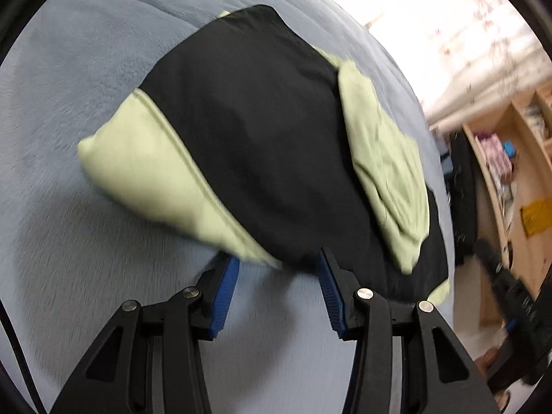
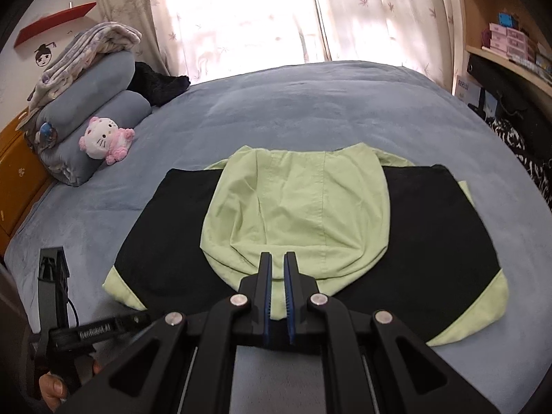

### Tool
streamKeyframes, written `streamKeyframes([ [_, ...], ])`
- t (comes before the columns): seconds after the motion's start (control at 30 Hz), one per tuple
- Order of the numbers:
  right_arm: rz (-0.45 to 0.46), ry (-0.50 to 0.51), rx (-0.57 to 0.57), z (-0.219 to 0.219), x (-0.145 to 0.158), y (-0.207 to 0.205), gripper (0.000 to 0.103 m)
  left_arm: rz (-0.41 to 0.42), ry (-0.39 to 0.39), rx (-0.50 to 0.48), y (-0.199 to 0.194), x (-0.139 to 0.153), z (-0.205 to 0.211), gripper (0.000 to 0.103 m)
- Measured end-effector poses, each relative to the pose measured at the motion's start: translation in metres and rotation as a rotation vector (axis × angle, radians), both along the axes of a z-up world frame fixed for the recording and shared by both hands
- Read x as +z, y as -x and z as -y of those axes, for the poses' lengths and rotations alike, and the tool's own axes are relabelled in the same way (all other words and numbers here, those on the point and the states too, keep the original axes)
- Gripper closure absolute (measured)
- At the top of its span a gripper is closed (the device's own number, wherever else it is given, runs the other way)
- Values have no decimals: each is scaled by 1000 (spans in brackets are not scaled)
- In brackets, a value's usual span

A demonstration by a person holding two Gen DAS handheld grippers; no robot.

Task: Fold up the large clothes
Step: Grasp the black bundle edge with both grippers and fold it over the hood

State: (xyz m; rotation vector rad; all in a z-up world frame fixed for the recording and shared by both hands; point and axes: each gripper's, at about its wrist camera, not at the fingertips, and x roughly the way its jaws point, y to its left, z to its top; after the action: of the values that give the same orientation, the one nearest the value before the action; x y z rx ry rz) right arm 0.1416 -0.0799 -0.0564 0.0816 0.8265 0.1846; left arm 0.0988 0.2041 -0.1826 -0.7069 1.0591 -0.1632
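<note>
The black-and-pale-green hooded jacket (image 2: 431, 227) lies part-folded on the blue-grey plush bed (image 2: 310, 103) — right gripper (image 2: 278, 269) pinched on its green hood (image 2: 296, 207), left gripper (image 1: 276, 269) spread at the hem — next, probably another fold.

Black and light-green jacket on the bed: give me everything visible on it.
The black and light-green jacket lies folded flat on the blue-grey bedspread: thin woven fabric, black body, green corner panels. Its green hood is laid wrinkled over the middle. The right gripper is shut on the hood's near edge; the open left gripper sits at the hem.
</note>
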Motion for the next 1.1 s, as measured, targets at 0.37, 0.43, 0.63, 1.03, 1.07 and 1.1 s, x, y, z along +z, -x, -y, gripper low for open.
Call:
streamKeyframes([
  [0.37, -37, 2, 21, -9, -35, -34, 96, 107, -54, 82, -57, -6, 9, 51],
  [0.43, -36, 6, 20, -10, -39, -46, 96, 137, -98, 116, -65, -1, 12, 51],
  [0.63, -16, 72, 20, -21, -62, -85, 97, 267, -293, 193, -74, 26, 31, 84],
  [1.03, -176, -36, 58, -2, -106, -89, 96, 587, -502, 50, -74, 121, 122, 91],
  [1.07, -190, -69, 63, 2, -106, -88, 96, 605, -504, 25, -76, 127, 134, 91],
  [1.1, -216, -125, 66, 11, -106, -86, 96, 616, -509, 5, -79, 131, 143, 91],
])
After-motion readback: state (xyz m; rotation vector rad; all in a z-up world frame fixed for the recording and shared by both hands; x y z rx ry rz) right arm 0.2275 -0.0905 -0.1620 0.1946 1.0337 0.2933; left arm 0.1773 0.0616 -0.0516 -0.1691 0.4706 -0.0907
